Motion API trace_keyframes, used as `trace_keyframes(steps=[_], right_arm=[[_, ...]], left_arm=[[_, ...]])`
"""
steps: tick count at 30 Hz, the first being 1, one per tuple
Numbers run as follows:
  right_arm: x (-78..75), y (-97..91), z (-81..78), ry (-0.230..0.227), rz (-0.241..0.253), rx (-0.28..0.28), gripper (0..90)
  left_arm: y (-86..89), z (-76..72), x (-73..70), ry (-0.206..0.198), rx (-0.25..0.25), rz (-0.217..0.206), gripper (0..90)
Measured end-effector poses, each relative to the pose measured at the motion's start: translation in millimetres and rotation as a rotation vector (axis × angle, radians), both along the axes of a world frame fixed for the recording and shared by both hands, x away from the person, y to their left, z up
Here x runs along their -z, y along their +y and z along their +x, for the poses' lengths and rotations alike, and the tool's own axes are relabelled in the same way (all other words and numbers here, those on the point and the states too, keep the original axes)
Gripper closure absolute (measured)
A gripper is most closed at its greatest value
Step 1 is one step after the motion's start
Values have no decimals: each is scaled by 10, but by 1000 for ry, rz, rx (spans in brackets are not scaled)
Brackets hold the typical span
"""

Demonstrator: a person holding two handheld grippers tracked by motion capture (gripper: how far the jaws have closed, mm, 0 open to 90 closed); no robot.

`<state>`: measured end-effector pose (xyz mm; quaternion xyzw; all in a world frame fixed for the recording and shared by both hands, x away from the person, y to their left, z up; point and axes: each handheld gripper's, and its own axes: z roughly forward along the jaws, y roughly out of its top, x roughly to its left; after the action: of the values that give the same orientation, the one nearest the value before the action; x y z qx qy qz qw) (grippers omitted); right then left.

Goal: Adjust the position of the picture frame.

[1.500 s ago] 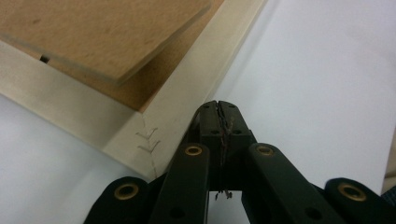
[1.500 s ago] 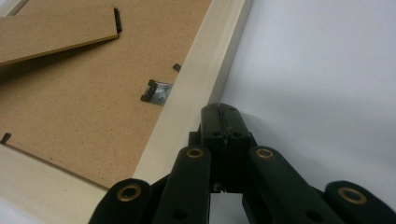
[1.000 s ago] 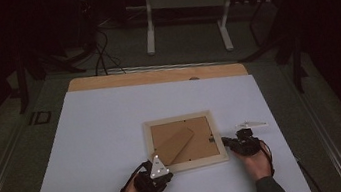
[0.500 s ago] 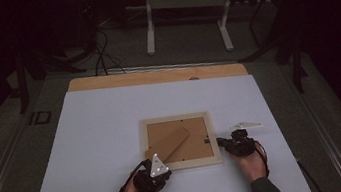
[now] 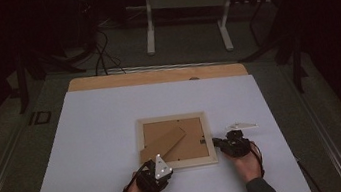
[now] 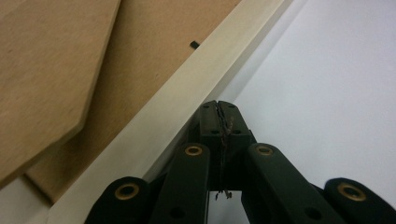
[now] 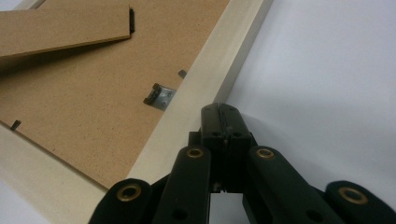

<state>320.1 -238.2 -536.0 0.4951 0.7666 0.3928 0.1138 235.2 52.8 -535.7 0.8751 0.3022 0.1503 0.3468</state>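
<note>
Your picture frame [image 5: 175, 141] lies face-down at lower centre — left gripper [image 5: 155, 171] at its bottom edge, right gripper [image 5: 219, 143] against its right edge — both with jaws pressed together, holding nothing.

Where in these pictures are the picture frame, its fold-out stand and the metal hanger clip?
picture frame [image 5: 178, 165], high view, near wooden rail
fold-out stand [image 5: 162, 144], high view, middle of the board strip
metal hanger clip [image 7: 159, 96], right gripper view, middle of the clip

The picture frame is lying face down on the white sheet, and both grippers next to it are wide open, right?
Not quite. The picture frame does lie face down on the white sheet, but both grippers are shut. The left gripper view and the right gripper view each show the two jaws pressed together beside the frame's edge, holding nothing.
</note>
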Motion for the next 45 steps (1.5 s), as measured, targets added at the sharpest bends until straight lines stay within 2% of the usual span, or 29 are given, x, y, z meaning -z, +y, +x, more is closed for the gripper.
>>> trace_keyframes(steps=[6, 21, 29, 33, 38, 45], right_arm=[[20, 33, 14, 10, 31, 4, 898], [22, 137, 8, 9, 30, -8, 877], [18, 147, 8, 5, 21, -10, 890], [-4, 179, -4, 3, 12, -38, 896], [-2, 184, -5, 1, 14, -42, 895], [6, 198, -2, 0, 13, -37, 881]], left_arm=[[-33, 12, 2, -9, -8, 5, 900], [-141, 43, 6, -30, -20, 15, 900], [-355, 64, 1, -38, 14, 22, 900], [-511, 90, -3, -37, 40, 22, 900], [-673, 118, -7, -40, 69, 24, 900], [-838, 169, -14, -42, 79, 29, 900]])
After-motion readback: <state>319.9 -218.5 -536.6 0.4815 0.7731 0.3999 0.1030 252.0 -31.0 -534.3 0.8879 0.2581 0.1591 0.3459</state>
